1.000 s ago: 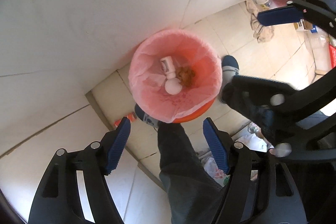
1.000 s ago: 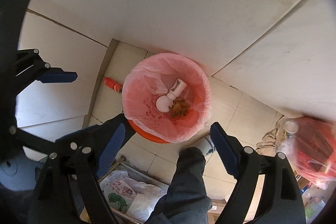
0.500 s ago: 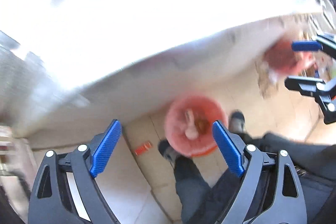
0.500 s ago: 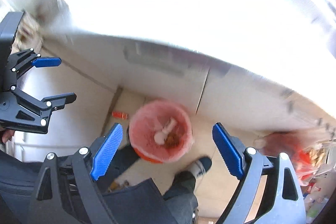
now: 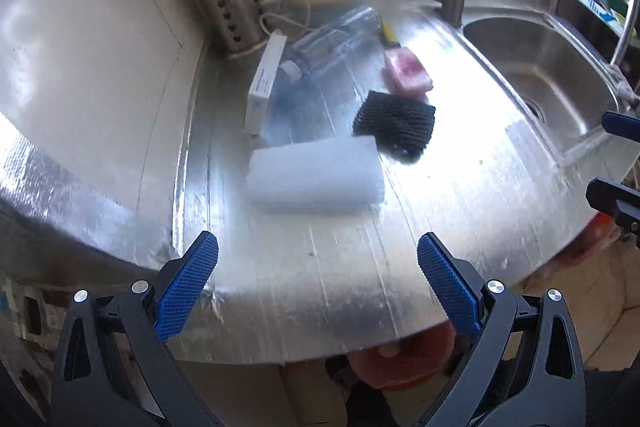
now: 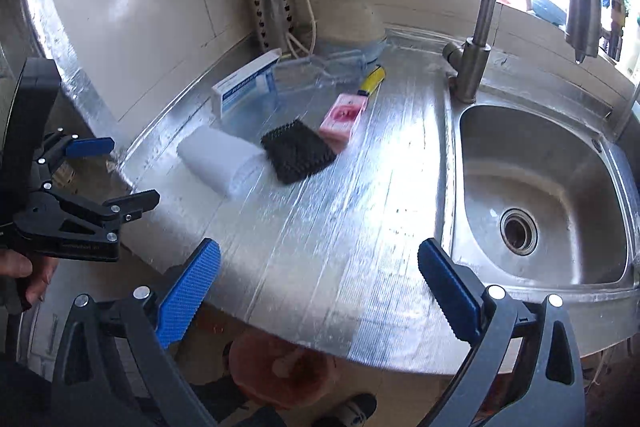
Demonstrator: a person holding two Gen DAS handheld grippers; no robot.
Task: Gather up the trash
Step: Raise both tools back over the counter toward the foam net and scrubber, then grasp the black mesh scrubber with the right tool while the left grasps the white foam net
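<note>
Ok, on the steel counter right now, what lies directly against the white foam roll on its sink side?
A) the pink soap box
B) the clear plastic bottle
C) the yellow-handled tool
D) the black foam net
D: the black foam net overlaps the sink-side end of the white foam roll, while the pink soap box sits beyond the net and the clear plastic bottle lies farther back.

The orange trash bin with its pink liner [image 6: 280, 367] sits mostly hidden under the steel counter [image 6: 340, 267] edge, and its contents blur. The clear plastic bottle [image 5: 332, 43] smears into glare. Lettering on the long white carton [image 6: 246, 85] is unreadable.
</note>
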